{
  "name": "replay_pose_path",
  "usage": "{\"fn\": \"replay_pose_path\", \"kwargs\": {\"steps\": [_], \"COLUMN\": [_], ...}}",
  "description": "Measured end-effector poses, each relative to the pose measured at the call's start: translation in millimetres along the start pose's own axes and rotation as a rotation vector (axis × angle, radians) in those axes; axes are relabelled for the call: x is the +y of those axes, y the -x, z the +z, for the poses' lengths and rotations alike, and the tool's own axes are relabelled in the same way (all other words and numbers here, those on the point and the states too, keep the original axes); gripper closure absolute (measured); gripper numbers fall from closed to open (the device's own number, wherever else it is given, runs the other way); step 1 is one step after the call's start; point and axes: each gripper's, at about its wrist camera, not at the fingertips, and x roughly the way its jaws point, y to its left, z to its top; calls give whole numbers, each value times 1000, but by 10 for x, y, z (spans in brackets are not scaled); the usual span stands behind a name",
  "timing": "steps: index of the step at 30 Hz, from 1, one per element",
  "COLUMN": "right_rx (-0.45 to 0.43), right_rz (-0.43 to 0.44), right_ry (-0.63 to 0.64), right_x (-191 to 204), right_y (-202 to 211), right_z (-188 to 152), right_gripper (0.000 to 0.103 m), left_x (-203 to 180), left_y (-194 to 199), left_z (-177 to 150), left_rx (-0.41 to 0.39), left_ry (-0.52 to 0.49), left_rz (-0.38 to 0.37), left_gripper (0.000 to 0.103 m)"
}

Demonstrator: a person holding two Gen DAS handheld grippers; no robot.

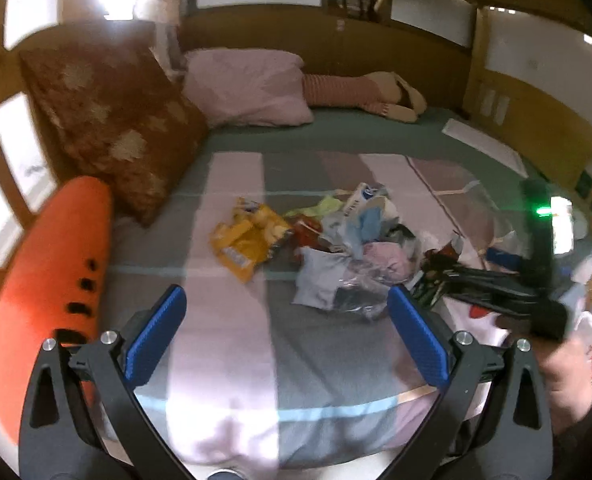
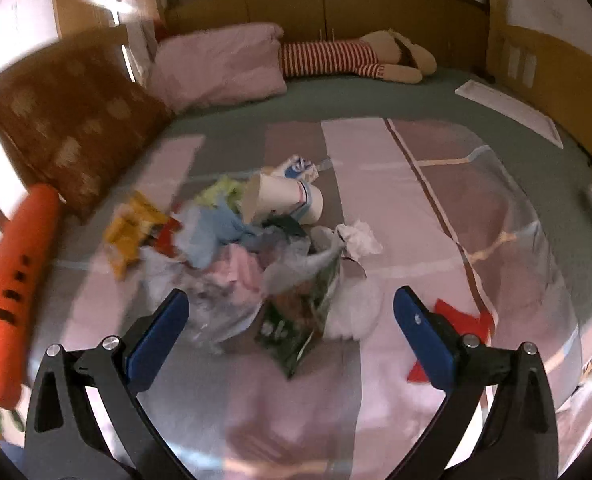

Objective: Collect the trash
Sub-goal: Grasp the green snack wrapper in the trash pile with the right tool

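With both grippers' fingers spread and empty, the heap of crumpled wrappers, paper cups and plastic bags (image 2: 256,248) mid-bed appears light and crushable: pinch loose folds.

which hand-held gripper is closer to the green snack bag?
Right. The right hand-held gripper hangs open directly over the green snack bag, which lies between its fingers. The left hand-held gripper is open too, off to the bag's left over bare blanket.
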Motion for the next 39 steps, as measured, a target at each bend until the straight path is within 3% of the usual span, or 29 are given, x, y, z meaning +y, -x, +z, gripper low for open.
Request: {"fn": "replay_pose_path", "kwargs": {"steps": [1,2,3,6,14,19,27,30,31,32,33,34,36,37,39], "right_rx": [23,37,49,60,-97,-185,-202,-196,-197,-198,-198,-197,-202,-203,-206], "right_rz": [-7,-12,-10,35,133,113,132,132,131,131,133,131,134,137,139], "right_ry": [5,10,13,-16,-117,-98,-120,-126,-127,-127,-126,-127,-131,-132,-131], "right_x": [1,-5,-4,-43,-245,-247,-314,-313,-320,-309,-302,-297,-288,-290,-294], "right_y": [-114,-187,-229,-210,485,681,710,682,675,675,681,683,692,694,692], "right_z": [2,-9,-14,-13,10,51,67,60,62,60,55,55,42,49,59], "right_gripper": [14,31,56,76,80,80,80,80,80,80,80,80,80,80,80], "left_x": [5,7,17,-2,-239,-363,-434,-374,-361,-333,-324,-306,-282,-276,-271], "left_y": [-82,-143,-238,-451,-1185,-1650,-1993,-2097,-2122,-2140,-2169,-2196,-2229,-2231,-2154], "left_z": [13,19,24,-5,-61,-170,-256,-251,-235,-217,-206,-201,-208,-214,-203], "left_rx": [15,22,27,56,217,306,307,308,309,319,333,358,388,393,374], "left_ry": [8,15,28,37,-91,-133,-253,-246,-233,-207,-190,-170,-151,-152,-165], "left_rz": [4,6,7,4,-44,-109,-97,-114,-127,-155,-176,-202,-216,-221,-251], "left_gripper": [3,3,3,3,3,3,3,4,8,25,48,60,97,102,102]}}
